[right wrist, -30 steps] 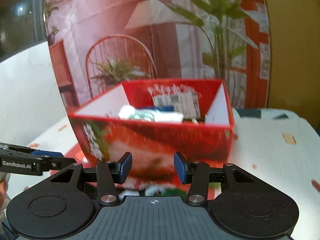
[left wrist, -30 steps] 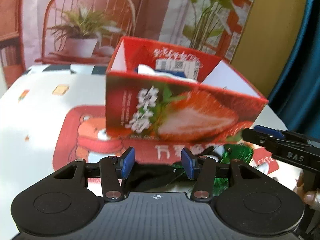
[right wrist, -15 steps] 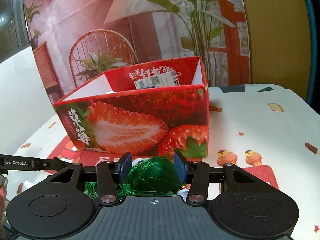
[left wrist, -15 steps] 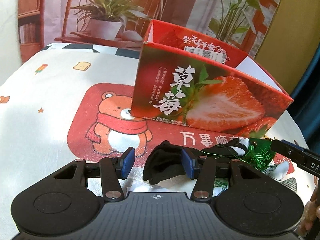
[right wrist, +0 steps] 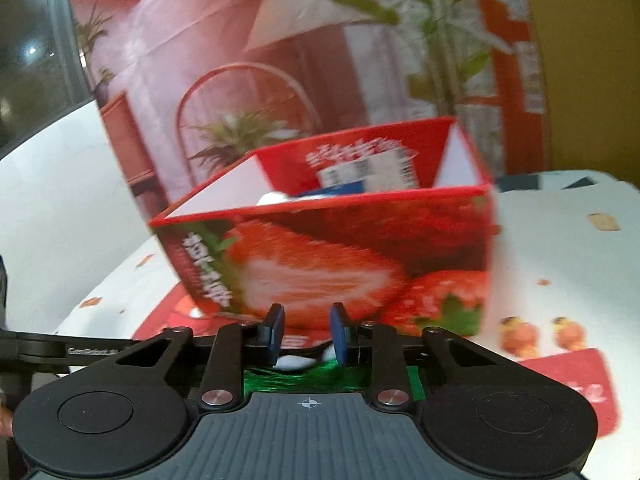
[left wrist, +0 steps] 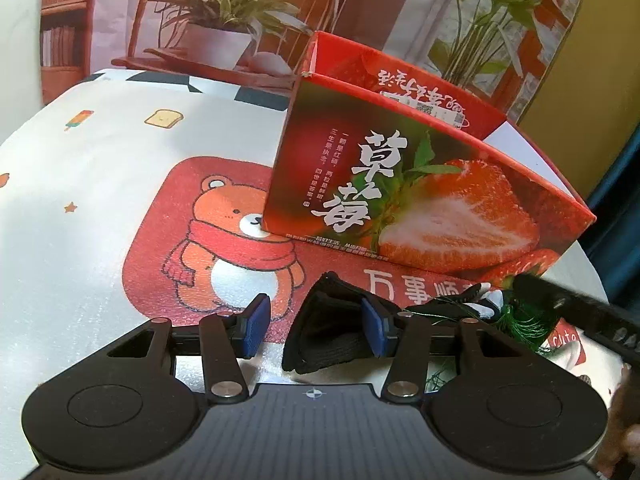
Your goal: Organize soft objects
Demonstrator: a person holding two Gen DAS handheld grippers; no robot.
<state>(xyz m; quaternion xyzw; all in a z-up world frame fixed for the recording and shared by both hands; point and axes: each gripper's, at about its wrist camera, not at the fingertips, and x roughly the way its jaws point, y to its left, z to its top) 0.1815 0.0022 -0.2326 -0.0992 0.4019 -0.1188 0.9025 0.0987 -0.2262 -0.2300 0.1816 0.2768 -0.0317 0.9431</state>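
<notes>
The box (left wrist: 416, 200) is red, printed with a cut strawberry, green leaves and white characters; its inner side walls are white. The tablecloth (left wrist: 100, 184) is white with small toast and ice-lolly motifs and a red panel showing an orange bear in a red scarf. Near the box lie a black glove (left wrist: 332, 332) and green tinsel (left wrist: 524, 320). Gripper pads (left wrist: 256, 326) are blue.
</notes>
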